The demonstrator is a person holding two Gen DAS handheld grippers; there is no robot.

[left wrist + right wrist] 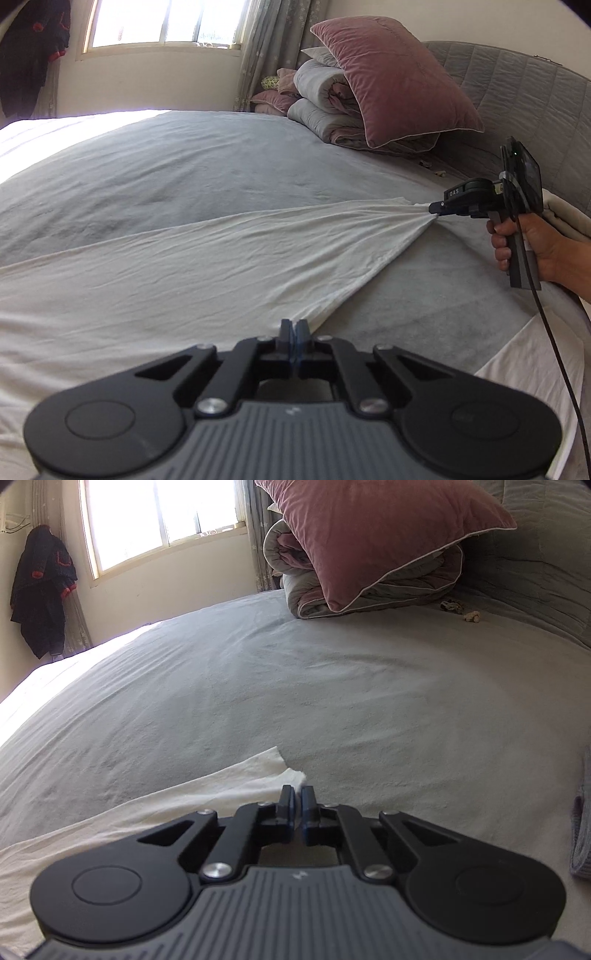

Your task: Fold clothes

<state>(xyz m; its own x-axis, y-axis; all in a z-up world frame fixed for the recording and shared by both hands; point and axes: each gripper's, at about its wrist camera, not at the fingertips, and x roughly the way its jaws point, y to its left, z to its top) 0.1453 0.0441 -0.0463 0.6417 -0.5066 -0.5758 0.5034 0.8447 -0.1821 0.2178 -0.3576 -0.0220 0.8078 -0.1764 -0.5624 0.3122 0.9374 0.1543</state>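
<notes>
Behind both tools' closed tips [294,329], garment [184,258] corners vanish.

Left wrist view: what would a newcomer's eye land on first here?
A white garment is stretched taut across the grey bed, pinched at one corner by the right gripper at the right and at another by the left gripper at the bottom centre. Behind, a mauve pillow leans on a folded grey duvet near the headboard.

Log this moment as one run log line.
stage: spreading | left gripper: shut on white garment | right gripper: shut on its far corner | cloth: taut between grippers, rest on bed
</notes>
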